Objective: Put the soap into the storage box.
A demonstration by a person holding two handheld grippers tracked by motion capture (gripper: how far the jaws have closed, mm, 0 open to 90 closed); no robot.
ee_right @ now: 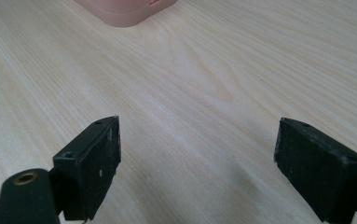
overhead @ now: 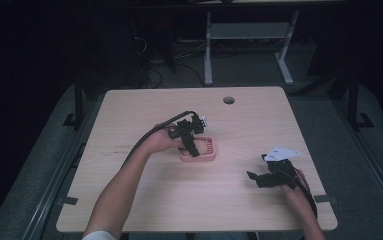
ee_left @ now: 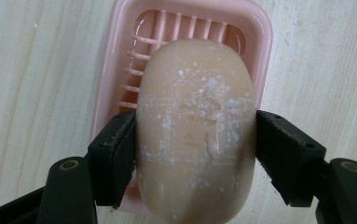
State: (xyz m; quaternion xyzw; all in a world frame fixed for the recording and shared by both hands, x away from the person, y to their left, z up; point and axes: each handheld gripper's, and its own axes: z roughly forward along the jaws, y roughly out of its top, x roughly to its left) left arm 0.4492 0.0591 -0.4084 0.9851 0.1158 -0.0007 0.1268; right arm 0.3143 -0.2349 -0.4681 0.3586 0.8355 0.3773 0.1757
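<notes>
Pale wood-grain table (overhead: 144, 200) under dim light, dark room behind, white desk legs (overhead: 208, 50) and loose cables on the floor beyond the far edge; round grommet hole (overhead: 228, 100) near the table's far side

Near the middle of the table: pink soap dish (overhead: 210, 155), rounded corners, ribbed slatted floor

Directly above the dish in the high view: left gripper (overhead: 193, 149), held from the left by a hand (overhead: 158, 142), black cable trailing back along the forearm

Along the left gripper's own jaws: beige oval bar of soap (ee_left: 195, 126), flecked and streaked with white, clamped across its waist, one black pad pressed on each long side; soap dish (ee_left: 115, 70) right beneath, far ribs showing past the bar's end, near rim hidden under the bar. Whether the soap touches the dish floor or hangs just over it: cannot tell

Toward the table's near right: right gripper (overhead: 255, 176), grey three-cornered plate on top, held by a hand (overhead: 290, 186) coming up from the bottom edge, well apart from the dish

Along the right gripper (ee_right: 197, 158): jaws spread wide, nothing between them, bare wood below, a corner of the soap dish (ee_right: 125, 11) at the top edge
</notes>
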